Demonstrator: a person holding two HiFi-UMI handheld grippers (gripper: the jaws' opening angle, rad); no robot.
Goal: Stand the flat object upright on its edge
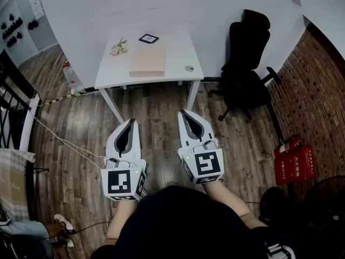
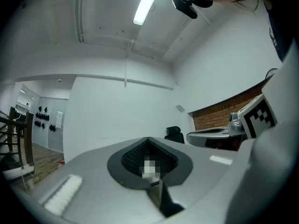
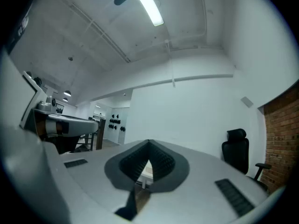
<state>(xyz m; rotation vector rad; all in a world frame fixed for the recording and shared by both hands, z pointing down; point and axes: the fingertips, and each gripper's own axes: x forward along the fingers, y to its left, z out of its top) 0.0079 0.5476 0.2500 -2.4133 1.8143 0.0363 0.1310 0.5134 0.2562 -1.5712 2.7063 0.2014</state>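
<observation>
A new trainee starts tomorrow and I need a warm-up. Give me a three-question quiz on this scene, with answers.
1. True or false: the flat tan object already stands on its edge on the white table.
2. In the head view, what stands to the right of the table? A) black office chair B) sofa C) fridge
3. Fill in: the left gripper and the right gripper both have their jaws ____.
Key: 1 false, it lies flat. 2 A. 3 shut, with nothing in them, above the wooden floor short of the table.
</observation>
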